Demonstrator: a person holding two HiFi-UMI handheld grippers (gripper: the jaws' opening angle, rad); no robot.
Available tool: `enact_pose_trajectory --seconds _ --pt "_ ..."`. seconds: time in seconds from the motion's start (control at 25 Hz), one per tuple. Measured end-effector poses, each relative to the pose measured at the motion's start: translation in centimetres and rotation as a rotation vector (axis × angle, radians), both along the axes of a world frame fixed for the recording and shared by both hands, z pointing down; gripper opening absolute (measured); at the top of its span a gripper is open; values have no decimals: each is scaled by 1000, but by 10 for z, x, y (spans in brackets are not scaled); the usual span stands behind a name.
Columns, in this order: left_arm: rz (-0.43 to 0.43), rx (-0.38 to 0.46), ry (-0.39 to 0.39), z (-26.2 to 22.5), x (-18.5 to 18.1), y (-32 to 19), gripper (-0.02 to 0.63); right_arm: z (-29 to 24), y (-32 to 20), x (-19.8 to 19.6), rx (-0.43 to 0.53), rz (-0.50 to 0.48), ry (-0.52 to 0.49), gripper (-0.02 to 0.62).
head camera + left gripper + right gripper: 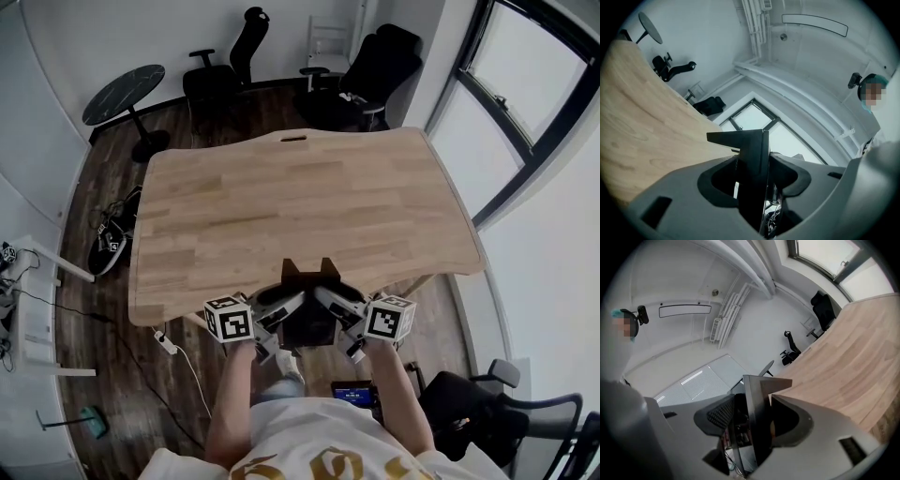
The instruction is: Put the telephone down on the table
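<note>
Hanging at the near edge of the table (300, 202): one telephone (309, 326), black, a flat dark body with two short prongs at its far end that overlap the tabletop's edge in the head view. Whether it touches the wood cannot be told.

- Left gripper (287, 309): jaws closed on the telephone's left side. Its own view shows the thin black slab standing between the two grey jaws.
- Right gripper (332, 302): jaws closed on the right side, with the slab likewise between them.
- Table: light wood, curved outline, slot at the far edge.
- Beyond it: two black office chairs (225, 70) (380, 70) and a round dark side table (122, 94).
- Right wall: window (525, 84).
- Dark plank floor, left: a pair of shoes (112, 242) and a white power strip (166, 344).
</note>
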State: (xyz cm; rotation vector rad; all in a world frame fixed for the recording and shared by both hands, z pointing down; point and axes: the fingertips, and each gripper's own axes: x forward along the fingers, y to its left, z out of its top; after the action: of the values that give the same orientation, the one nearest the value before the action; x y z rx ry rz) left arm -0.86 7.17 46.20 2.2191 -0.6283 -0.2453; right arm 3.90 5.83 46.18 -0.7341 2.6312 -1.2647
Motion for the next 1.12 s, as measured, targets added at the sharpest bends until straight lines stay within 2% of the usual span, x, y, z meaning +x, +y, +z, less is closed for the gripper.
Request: enact_pose_trajectory --seconds 0.24,0.4,0.8,1.12 --pt "49 -17 11 3 -23 -78 198 2 -75 -23 -11 39 4 230" --pt "87 -4 2 0 -34 -112 198 0 -108 -34 -7 73 -2 232" --pt "130 -9 -4 2 -39 -146 198 3 -141 -38 -16 123 -15 232" --pt "101 -5 15 1 -42 -174 196 -1 -171 -40 0 105 -16 231"
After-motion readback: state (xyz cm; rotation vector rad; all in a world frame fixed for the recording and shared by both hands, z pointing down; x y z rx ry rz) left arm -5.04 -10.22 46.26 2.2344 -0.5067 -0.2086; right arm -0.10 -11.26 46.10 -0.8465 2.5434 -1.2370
